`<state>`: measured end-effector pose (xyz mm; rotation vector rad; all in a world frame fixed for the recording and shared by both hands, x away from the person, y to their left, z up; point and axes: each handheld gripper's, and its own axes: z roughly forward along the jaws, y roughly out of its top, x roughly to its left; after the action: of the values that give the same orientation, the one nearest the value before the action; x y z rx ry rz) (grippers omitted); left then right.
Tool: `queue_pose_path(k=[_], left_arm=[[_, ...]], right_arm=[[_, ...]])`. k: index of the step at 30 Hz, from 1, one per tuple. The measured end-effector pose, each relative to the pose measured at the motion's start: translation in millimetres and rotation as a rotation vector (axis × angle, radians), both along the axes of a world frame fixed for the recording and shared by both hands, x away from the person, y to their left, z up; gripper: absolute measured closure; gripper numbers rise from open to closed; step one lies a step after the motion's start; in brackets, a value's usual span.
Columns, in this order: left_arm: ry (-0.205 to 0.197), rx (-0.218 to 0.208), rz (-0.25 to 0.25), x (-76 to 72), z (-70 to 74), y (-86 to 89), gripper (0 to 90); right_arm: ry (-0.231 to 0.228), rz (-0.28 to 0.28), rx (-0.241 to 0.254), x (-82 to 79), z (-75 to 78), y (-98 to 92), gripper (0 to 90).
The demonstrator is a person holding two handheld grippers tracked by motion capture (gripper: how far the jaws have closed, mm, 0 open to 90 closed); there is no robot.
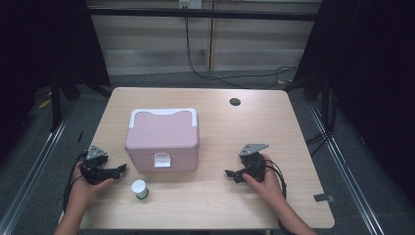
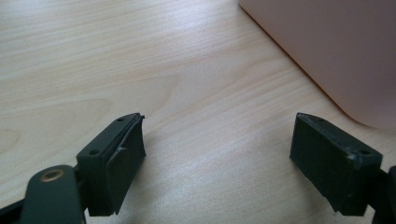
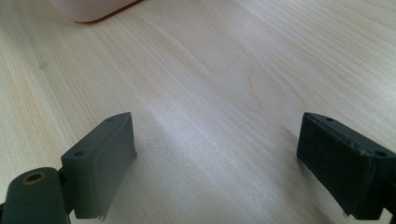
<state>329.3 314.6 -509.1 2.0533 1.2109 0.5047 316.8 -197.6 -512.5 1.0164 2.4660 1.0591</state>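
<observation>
Left gripper (image 1: pixel 122 169) sits low on the table (image 1: pixel 220 132), jaws spread wide with nothing between them, only bare wood in the left gripper view. Right gripper (image 1: pixel 228 173) mirrors it on the other side, also released and empty, its jaws pointing inward toward the middle. Between the two stands the pink box (image 1: pixel 162 139), lid down, white latch (image 1: pixel 162 160) facing the person, white handle folded along the back. The left gripper's tip is just beside the box's lower left corner; the right one stands well apart from it. In front of the box, nearer the left hand, stands a small white-capped jar (image 1: pixel 140 189).

Now the risks, as I judge them. That jar stands between the left hand and the latch, so a sweep across could easily knock it over. The box looks light and smooth-sided; a one-sided push at the latch could slide it away unless the other gripper braces it. The latch tab is small, so wide jaws may slip off it.
</observation>
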Motion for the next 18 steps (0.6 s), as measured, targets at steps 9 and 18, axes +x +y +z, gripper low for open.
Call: queue_pose_path(k=[9, 18], left_arm=[[0.004, -0.053, 0.036, -1.9, 0.9, 5.4, 21.5], [0.197, -0.137, 0.09, 8.0, 26.3, 7.9, 32.6]], right_arm=[[0.0, 0.0, 0.0, 0.0, 0.0, 0.0, 10.8], [0.025, -0.018, -0.01, -1.1, 4.7, 1.5, 20.9]])
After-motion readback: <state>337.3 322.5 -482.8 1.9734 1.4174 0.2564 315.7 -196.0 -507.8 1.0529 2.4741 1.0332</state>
